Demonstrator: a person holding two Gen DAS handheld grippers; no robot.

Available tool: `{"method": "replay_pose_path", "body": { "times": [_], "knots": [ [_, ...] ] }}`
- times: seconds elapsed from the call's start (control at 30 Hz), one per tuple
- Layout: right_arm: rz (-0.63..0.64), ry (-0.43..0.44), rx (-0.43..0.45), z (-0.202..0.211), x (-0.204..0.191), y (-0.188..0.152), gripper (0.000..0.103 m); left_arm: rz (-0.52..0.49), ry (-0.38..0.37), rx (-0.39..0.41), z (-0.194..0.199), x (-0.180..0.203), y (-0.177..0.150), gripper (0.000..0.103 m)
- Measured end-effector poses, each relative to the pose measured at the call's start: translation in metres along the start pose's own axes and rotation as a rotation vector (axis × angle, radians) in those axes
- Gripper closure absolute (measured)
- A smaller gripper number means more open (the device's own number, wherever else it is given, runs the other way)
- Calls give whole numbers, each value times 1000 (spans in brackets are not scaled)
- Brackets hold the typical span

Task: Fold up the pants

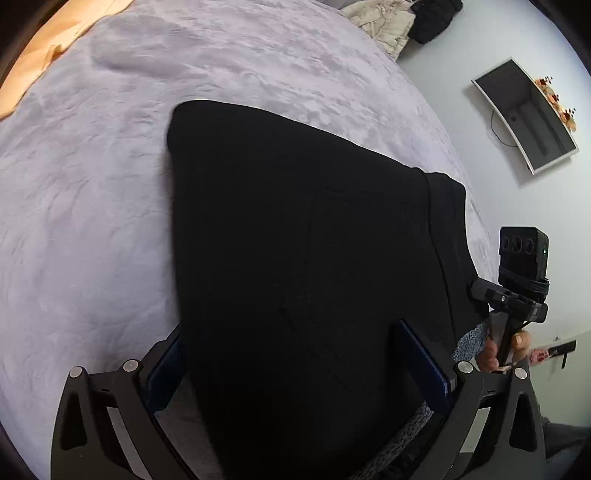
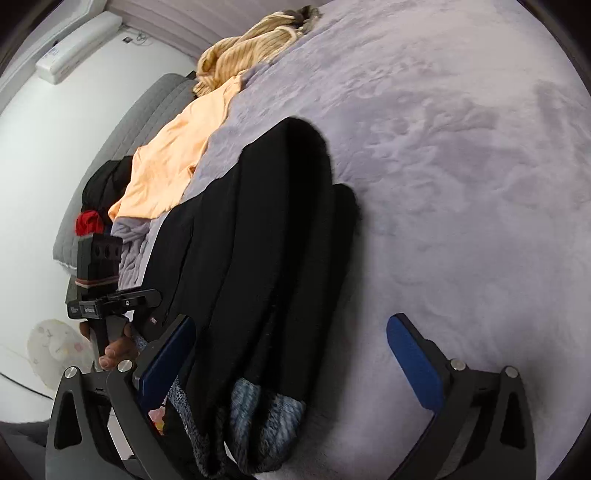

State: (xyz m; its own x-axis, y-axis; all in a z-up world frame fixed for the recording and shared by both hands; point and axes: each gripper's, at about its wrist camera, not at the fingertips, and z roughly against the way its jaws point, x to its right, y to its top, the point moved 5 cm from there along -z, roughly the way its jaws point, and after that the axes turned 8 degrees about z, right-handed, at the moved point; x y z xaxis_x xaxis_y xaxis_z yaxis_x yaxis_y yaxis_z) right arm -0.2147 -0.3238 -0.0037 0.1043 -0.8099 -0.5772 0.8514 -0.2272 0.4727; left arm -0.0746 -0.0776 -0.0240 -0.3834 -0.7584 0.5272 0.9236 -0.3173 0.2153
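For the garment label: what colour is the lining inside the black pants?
Mottled grey-blue lining, clearest in the right wrist view.

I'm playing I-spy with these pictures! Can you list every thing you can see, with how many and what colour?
pants: one, black with grey fuzzy lining, folded on the bed between both grippers
blanket: one, pale lilac, covering the bed
orange cloth: one, light orange, at the bed's edge
striped cloth: one, tan, bunched at the far end of the bed
beige cloth: one, cream, crumpled beyond the bed
TV: one, dark screen, on the wall
air conditioner: one, white, high on the wall
fan: one, white, beside the bed
left gripper: one, black with blue pads, open over the pants
right gripper: one, black with blue pads, open over the pants
hands: two, each holding a gripper handle
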Motion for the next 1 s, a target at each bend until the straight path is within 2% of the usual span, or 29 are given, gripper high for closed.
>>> {"method": "replay_pose_path", "body": {
  "times": [0.07, 0.1, 0.13, 0.17, 0.2, 0.23, 0.27, 0.3, 0.43, 0.6, 0.8, 1.0],
  "knots": [
    [63, 70, -16, -14, -21, 4, 4, -27, 37, 20, -4, 9, 1, 0],
    [84, 64, -26, -20, -28, 5, 6, -34, 49, 24, -2, 11, 0, 0],
    [113, 32, -37, -25, -34, 4, 9, -31, 57, 29, 1, 12, -1, 5],
    [131, 5, -38, -25, -37, 5, 18, -32, 62, 38, 5, 12, -1, 10],
    [127, 3, -31, -22, -36, 6, 24, -32, 66, 47, 11, 13, -2, 21],
    [99, 18, -16, -13, -33, 9, 38, -32, 65, 56, 19, 13, -4, 33],
    [75, 48, 1, -5, -30, 11, 45, -31, 59, 61, 26, 15, -4, 39],
    [66, 70, 18, 1, -29, 11, 47, -34, 52, 63, 31, 18, -5, 45],
    [147, 14, 45, 18, -46, 16, 49, -61, 92, 65, 36, 38, -5, 50],
    [158, -13, 102, 62, -38, 32, 49, -41, 19, 73, 37, 69, 7, 50],
    [149, -82, 156, 109, -9, 56, 49, -87, 9, 91, 30, 117, 39, 50],
    [83, -125, 129, 122, 38, 79, 49, -76, 33, 46, 7, 131, 66, 50]
  ]
}}
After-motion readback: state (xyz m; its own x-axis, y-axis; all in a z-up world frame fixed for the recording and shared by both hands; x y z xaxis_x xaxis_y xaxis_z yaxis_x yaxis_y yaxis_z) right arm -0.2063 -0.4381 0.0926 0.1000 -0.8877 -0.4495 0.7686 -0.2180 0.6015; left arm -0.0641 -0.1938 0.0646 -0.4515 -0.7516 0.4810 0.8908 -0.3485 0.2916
